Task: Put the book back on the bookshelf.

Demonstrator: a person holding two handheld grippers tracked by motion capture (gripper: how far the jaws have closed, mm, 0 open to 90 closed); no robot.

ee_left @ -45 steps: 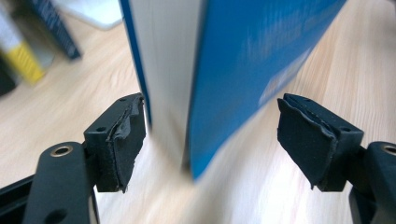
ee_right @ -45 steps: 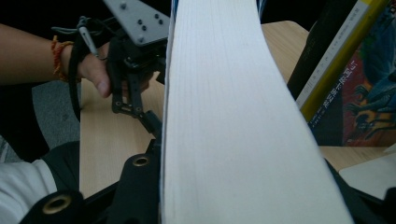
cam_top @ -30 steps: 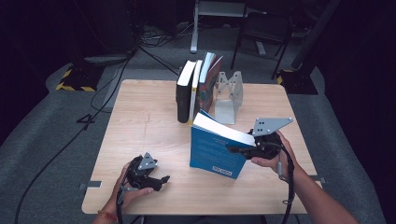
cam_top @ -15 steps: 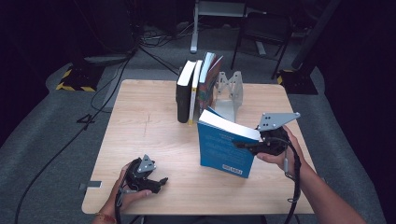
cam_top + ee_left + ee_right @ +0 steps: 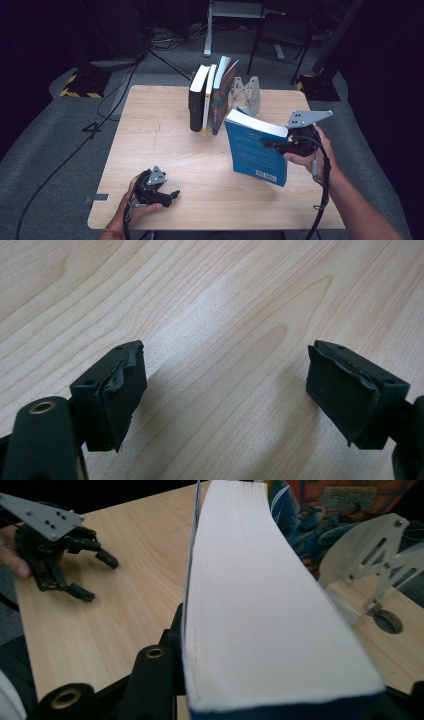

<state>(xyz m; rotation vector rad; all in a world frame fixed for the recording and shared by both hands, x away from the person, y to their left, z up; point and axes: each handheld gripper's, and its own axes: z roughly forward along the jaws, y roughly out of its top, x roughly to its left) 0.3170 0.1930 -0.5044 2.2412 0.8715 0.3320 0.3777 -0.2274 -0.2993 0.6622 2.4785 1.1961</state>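
Right tongs (image 5: 270, 145) pinching a thick blue paperback (image 5: 256, 152), held tilted above the table (image 5: 165, 135), near the row of upright books (image 5: 210, 95). Left tongs (image 5: 170, 196) spread wide, nothing between them, resting low over the table's near edge.

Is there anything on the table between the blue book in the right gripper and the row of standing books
Nothing visible. The blue book sits clamped in the right gripper, with bare table between it and the standing books.
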